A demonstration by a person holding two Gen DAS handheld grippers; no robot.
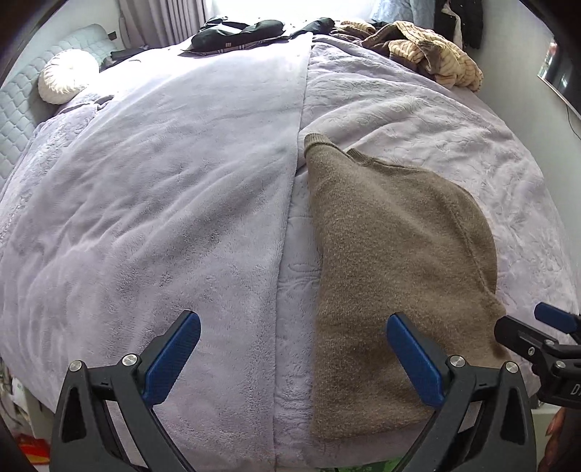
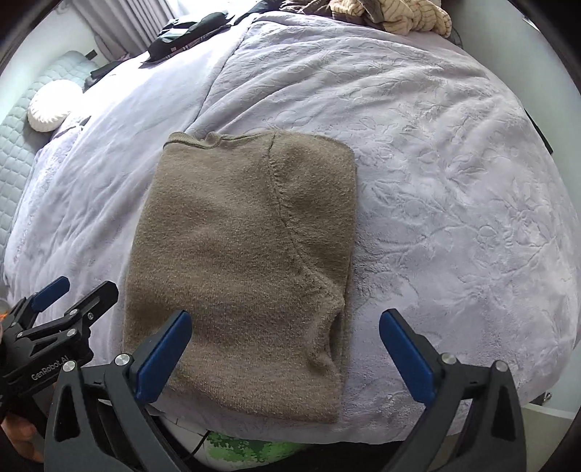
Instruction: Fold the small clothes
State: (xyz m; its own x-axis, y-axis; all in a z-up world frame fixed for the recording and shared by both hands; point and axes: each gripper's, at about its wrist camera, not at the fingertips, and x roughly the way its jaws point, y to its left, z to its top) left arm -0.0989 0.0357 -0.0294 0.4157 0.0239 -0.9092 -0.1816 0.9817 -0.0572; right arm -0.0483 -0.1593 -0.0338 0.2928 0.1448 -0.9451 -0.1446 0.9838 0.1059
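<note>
Bed surface: a pale lilac plush blanket (image 1: 163, 203) covers the left part of the bed, its straight edge overlapping an embossed lilac quilt with a leaf pattern (image 2: 454, 181) on the right.
Far end clutter: a black garment with a checked lining (image 1: 236, 34) lies at the far edge, and a heap of cream-and-brown striped clothes (image 1: 432, 54) sits at the far right corner, both well apart from the work area.
Headboard side: a round white pleated cushion (image 1: 67, 74) rests against a grey quilted headboard (image 1: 21, 109) at the far left.
Obstructions: nothing lies on the sweater or between it and the fingers in either view.
Task item: a folded brown knitted sweater (image 2: 247, 261) lies flat on the embossed quilt near the front edge of the bed, just beside the plush blanket's edge.
Left gripper (image 1: 294, 357): jaws wide apart, holding nothing; its right blue pad hovers over the sweater's near left portion, its left pad over the plush blanket.
Right gripper (image 2: 285, 359): jaws wide apart, holding nothing; its left pad sits over the sweater's near edge, its right pad over bare quilt, so the sweater's near right corner lies between them.
Right wrist view only: the whole folded rectangle, a curved sleeve seam and the collar edge at the far side.
Left wrist view only: a wall-mounted screen (image 1: 561, 72) at the right.
</note>
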